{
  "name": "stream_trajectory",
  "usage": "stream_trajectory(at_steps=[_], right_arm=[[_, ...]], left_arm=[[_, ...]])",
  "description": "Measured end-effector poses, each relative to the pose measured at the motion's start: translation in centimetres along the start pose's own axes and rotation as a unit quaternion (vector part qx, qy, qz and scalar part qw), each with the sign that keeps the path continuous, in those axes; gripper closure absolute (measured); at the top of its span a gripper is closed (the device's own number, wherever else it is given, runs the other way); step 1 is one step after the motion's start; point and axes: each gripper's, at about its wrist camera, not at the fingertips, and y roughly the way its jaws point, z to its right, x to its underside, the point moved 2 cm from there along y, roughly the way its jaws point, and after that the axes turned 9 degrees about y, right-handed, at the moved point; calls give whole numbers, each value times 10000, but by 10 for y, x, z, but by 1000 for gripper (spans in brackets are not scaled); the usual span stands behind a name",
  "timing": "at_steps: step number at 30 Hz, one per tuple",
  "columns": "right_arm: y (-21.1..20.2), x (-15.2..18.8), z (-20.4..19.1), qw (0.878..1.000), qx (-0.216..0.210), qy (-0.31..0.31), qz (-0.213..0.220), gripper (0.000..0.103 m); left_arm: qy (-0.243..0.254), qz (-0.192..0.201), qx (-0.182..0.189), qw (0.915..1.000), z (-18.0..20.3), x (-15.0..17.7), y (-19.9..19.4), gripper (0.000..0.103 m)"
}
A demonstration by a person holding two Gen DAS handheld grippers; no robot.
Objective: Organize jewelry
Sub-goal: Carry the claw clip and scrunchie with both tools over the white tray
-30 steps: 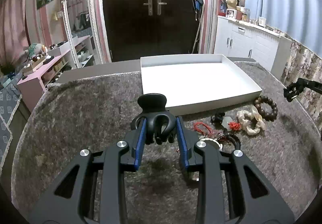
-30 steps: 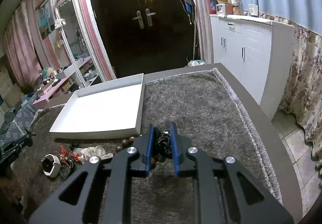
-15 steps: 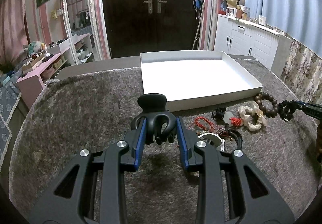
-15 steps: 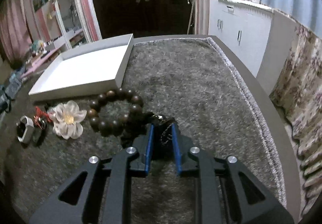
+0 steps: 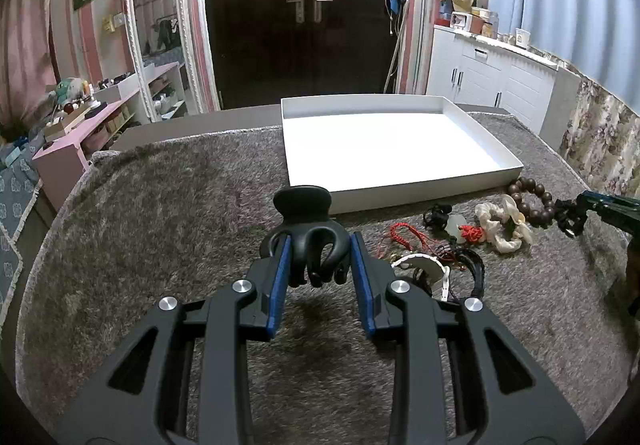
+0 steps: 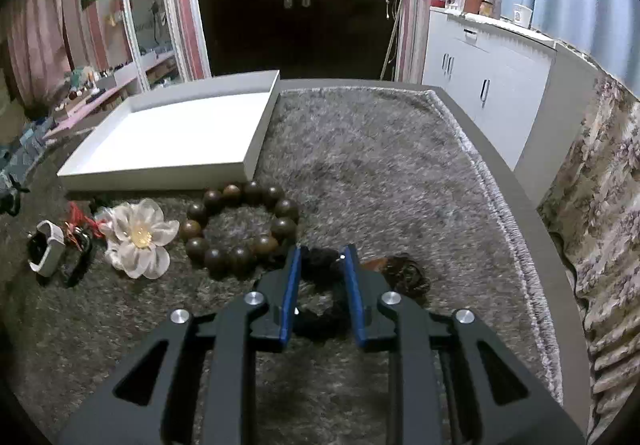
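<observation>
My left gripper (image 5: pixel 319 265) is shut on a black hair claw clip (image 5: pixel 306 229) and holds it above the grey rug. My right gripper (image 6: pixel 320 265) is low on the rug, its jaws parted around a black hair tie (image 6: pixel 320 301) that lies between them. A brown bead bracelet (image 6: pixel 240 225) and a white flower scrunchie (image 6: pixel 138 235) lie just ahead-left of it. A white watch (image 6: pixel 46 249), red cord (image 5: pixel 404 235) and other dark pieces lie in a pile. The white tray (image 5: pixel 400 185) is empty.
A brown hair tie (image 6: pixel 404 271) lies right of my right gripper. The rug's right edge (image 6: pixel 516 229) and table edge are close. White cabinets (image 6: pixel 488 85) stand beyond, pink shelves (image 5: pixel 80 125) at left.
My right gripper came down onto the rug beside the bead bracelet and its jaws opened wider around the black hair tie. My left gripper kept its hold on the claw clip.
</observation>
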Motion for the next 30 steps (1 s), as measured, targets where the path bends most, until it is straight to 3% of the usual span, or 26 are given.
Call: stream_trajectory(at_steps=[4, 7, 11, 13, 14, 21, 30], right_arm=[[12, 0, -4, 9996, -216, 76, -183, 80], [13, 3, -13, 9989, -401, 56, -224, 73], [23, 10, -24, 9983, -339, -96, -454, 73], [32, 15, -27, 9976, -281, -132, -625, 77], [33, 16, -27, 9976, -247, -143, -636, 89], [-9, -14, -27, 9993, -367, -65, 79, 92], [-52, -80, -64, 9926, -745, -311, 907, 92]], left_arm=[[1, -7, 4, 10000, 0, 0, 0, 75], [-9, -13, -17, 10000, -2, 1, 0, 75], [-18, -35, -20, 10000, -2, 3, 2, 75], [-20, -43, -10, 10000, -1, 3, 4, 75], [-21, -45, -6, 10000, -1, 3, 4, 75], [-20, 64, -19, 10000, -3, -7, 2, 75], [85, 534, -51, 9985, -4, -66, -2, 75]])
